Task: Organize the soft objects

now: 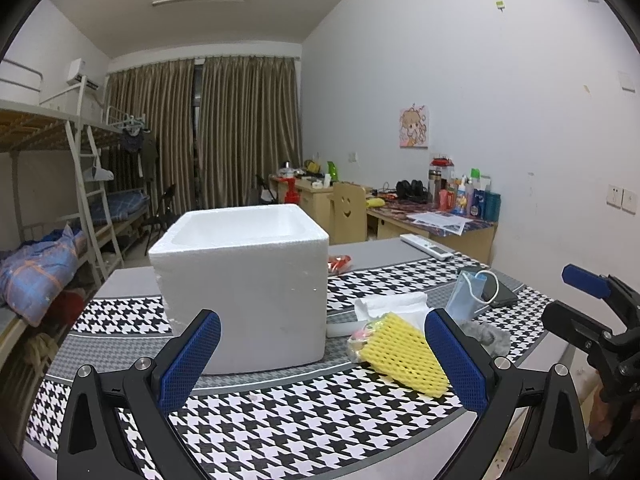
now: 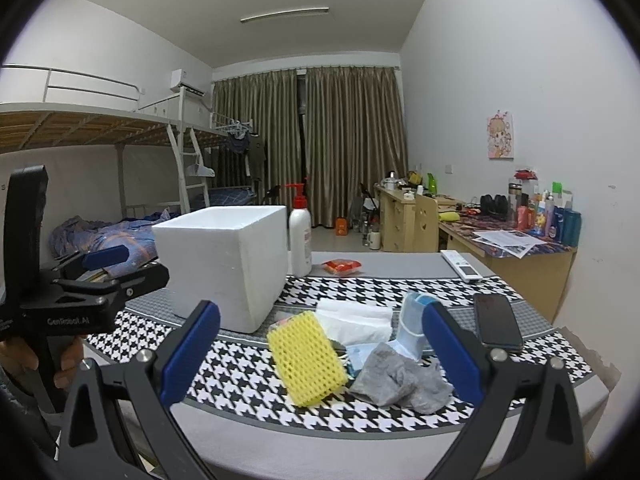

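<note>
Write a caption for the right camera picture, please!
Open right gripper faces yellow foam net, grey cloth and white foam box.

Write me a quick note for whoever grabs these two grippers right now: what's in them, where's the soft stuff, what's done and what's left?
Left gripper: open, empty, above the table's near edge.
Right gripper: open, empty, facing the pile.
Soft things lie heaped on the houndstooth cloth, right of the white foam box: yellow foam net, grey cloth, white tissue, blue face mask.
Done: apparently nothing; the box interior looks empty in the left view.
Left: probably moving each soft item into the box.
</note>
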`<move>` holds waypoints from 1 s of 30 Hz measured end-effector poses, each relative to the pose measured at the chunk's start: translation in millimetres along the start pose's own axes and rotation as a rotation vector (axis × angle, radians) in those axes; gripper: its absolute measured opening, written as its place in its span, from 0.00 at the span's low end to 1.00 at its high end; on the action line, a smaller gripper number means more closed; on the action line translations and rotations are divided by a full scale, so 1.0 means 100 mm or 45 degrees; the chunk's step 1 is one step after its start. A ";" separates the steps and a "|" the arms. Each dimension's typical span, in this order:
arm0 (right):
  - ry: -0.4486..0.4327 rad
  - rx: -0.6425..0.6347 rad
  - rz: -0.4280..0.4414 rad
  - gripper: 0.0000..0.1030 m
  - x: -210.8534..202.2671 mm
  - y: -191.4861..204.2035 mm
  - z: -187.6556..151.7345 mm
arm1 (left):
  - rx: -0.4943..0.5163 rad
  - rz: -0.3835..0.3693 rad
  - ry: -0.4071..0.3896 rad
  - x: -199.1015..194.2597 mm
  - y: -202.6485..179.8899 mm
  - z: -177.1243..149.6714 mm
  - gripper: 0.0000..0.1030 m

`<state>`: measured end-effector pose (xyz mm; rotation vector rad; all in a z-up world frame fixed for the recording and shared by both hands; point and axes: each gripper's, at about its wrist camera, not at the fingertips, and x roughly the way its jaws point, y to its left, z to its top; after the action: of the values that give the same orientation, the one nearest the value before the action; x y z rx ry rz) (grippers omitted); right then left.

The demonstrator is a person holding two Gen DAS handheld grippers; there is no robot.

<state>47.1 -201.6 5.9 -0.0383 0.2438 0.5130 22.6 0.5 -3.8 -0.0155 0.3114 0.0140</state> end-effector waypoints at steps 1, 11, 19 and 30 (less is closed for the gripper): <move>0.004 0.004 -0.008 0.99 0.01 -0.02 0.00 | 0.005 -0.005 0.006 0.02 -0.01 0.00 0.99; 0.056 0.015 -0.046 0.99 0.18 -0.16 -0.02 | 0.009 -0.055 0.067 0.23 -0.06 0.02 0.99; 0.115 0.049 -0.075 0.99 0.34 -0.30 -0.07 | 0.000 -0.075 0.156 0.47 -0.11 -0.04 0.99; 0.196 0.090 -0.082 0.99 0.54 -0.46 -0.19 | 0.011 -0.138 0.292 0.79 -0.30 -0.16 0.99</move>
<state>110.8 -217.2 -27.0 -0.0169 0.4101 0.4377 93.1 -29.1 -42.5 -0.0259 0.5397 -0.0972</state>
